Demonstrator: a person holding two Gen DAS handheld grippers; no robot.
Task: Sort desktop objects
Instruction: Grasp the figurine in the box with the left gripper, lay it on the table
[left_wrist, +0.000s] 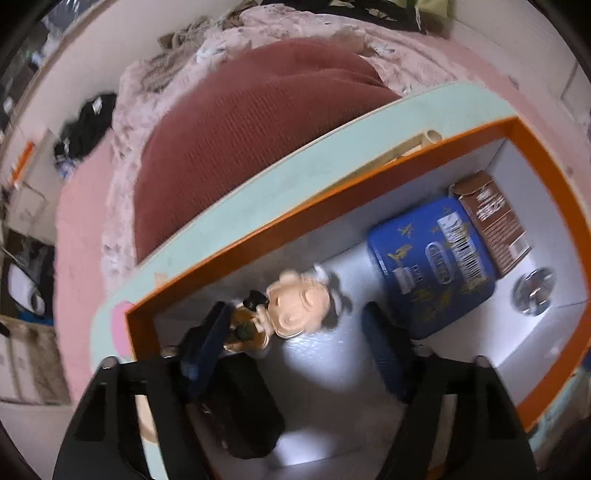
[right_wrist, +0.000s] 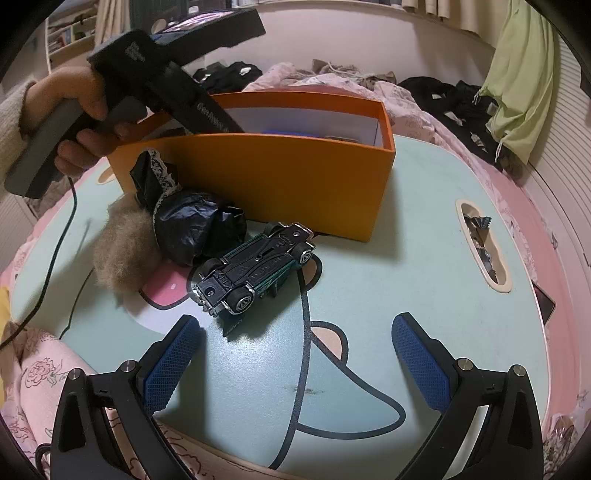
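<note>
Looking down into the orange box, I see a big-headed figurine lying on its white floor. My left gripper hangs over it, open. The left finger is beside the figurine's body, and the right finger stands clear of it. A blue tin, a brown carton and a shiny round piece also lie in the box. In the right wrist view my right gripper is open and empty above the table, just short of an upturned toy car.
A hand holds the left gripper's handle over the orange box. A crumpled black bag and a fur ball sit left of the car. The mint table has a slot at right. Bedding surrounds it.
</note>
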